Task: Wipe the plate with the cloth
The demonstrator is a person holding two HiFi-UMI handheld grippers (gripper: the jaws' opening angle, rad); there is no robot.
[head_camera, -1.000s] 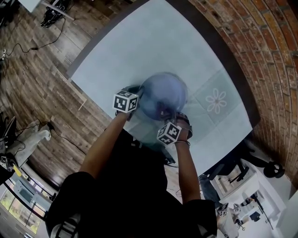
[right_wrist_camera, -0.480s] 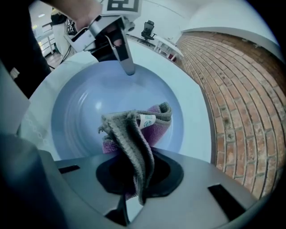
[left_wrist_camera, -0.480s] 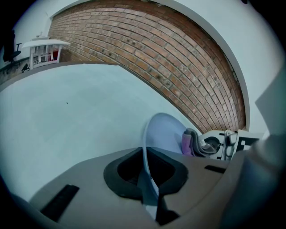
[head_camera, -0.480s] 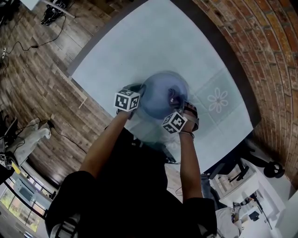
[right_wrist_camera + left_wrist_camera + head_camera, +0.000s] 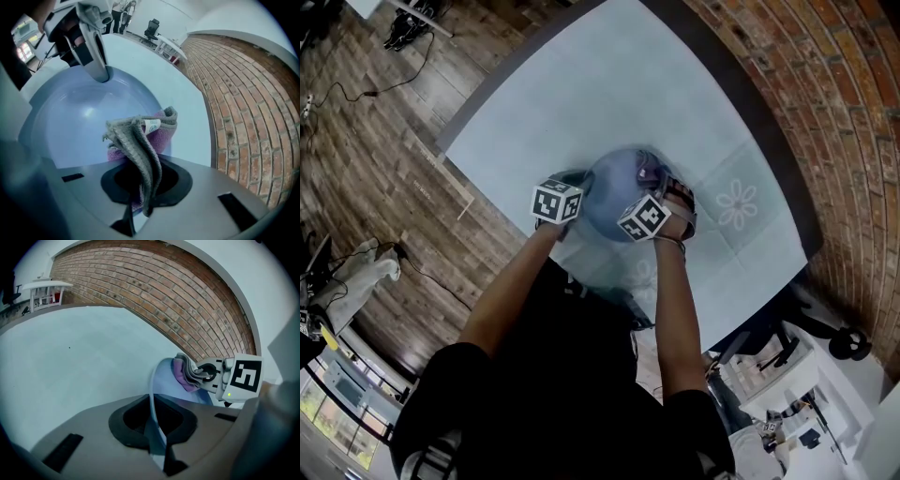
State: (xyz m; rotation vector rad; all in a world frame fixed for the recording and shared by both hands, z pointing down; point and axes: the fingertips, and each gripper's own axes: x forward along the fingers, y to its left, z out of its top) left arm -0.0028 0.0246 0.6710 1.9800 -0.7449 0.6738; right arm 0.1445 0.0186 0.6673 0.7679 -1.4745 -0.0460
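The left claw (image 5: 158,434) is clenched on the near rim of the pale blue plate (image 5: 79,117). The rim runs as a thin edge straight up between its jaws, and the rest of the plate spreads out ahead of it and to its right. The right claw (image 5: 140,197) is clamped on a folded cloth (image 5: 140,140), grey on one side and purple on the other. A bunched fold sticks out just beyond its jaws and presses against the plate's inner face. Seen from the right claw, the plate fills the space ahead and to the left, and the left claw sits on the opposite rim, across the dish. Seen from the left claw, the cloth and the right claw lie at the plate's far side, up and to the right. Both claws hang over the light tabletop (image 5: 609,84); whether the plate touches it cannot be told. A brick wall (image 5: 154,291) runs beyond the tabletop's far edge.
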